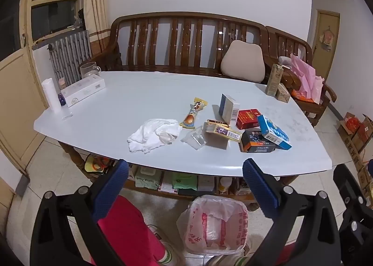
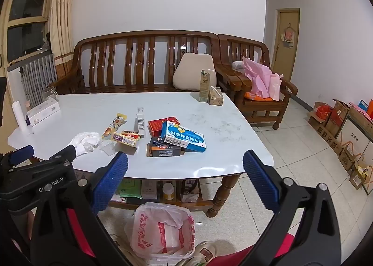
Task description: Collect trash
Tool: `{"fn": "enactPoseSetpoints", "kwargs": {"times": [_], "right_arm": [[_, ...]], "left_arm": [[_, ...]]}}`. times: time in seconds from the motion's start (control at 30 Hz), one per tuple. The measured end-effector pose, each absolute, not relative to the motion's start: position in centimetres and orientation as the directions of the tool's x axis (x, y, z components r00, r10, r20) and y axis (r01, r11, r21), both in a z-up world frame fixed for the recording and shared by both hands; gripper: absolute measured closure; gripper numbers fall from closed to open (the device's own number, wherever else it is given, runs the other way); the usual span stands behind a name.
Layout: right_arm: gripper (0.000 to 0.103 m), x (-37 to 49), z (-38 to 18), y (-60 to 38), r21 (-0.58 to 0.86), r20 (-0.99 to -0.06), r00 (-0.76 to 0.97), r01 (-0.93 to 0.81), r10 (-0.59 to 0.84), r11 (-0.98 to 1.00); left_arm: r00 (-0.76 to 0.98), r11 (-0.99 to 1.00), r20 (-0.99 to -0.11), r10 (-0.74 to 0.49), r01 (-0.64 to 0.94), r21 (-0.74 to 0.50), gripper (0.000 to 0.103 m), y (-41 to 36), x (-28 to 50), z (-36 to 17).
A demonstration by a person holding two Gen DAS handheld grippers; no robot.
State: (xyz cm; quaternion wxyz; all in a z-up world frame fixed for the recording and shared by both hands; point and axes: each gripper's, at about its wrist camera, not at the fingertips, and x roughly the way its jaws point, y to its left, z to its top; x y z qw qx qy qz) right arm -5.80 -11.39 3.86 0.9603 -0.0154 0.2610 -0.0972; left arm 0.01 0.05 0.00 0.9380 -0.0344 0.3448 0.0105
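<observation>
The trash job looks barely begun. The left claw [image 1: 184,186] and the right claw [image 2: 185,177] both stand wide open with nothing in them, short of the white table [image 1: 98,112]. Ahead of the left claw lie a crumpled white tissue [image 1: 153,134], a yellow snack wrapper [image 1: 194,113] and a clear plastic scrap [image 1: 194,140]. Ahead of the right claw sits a pile of small boxes, with a blue box [image 2: 184,139] on top. Below both claws, on the floor, waits a trash bin lined with a plastic bag [image 1: 213,224]. Something pale lies inside it already.
</observation>
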Motion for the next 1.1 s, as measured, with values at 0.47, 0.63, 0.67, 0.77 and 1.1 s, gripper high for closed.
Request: {"fn": "enactPoseSetpoints", "kwargs": {"times": [0.47,0.63,0.67,0.77,1.1], "right_arm": [[0.006,-5.7,4.0,-11.4,-0.083,-0.502,0.842,0.178,-0.196,0.98],[0.006,-5.7,4.1,-11.4,-0.082,-0.502,0.843,0.177,-0.194,0.981],[0.006,-5.7,4.1,-11.4,-0.083,-0.501,0.843,0.177,-0.194,0.981],[0.006,-5.7,4.1,-11.3,-0.082,-0.502,0.843,0.176,-0.193,0.981],[0.006,-5.6,3.9,-11.3,-0.085,-0.503,0.843,0.172,-0.191,0.981]], "left_arm": [[0.758,0.999,-0.651,0.016,-0.041,-0.023,0.007,0.3,0.4,0.4],[0.759,1.0,-0.651,0.018,-0.027,-0.003,0.007,-0.4,0.1,-0.4],[0.759,1.0,-0.651,0.02,-0.025,0.001,0.007,-0.5,0.1,-0.3],[0.763,1.0,-0.646,0.023,-0.026,0.006,0.007,-0.6,0.0,-0.2],[0.763,1.0,-0.645,0.028,-0.028,0.01,0.007,-0.6,-0.1,-0.1]]}}
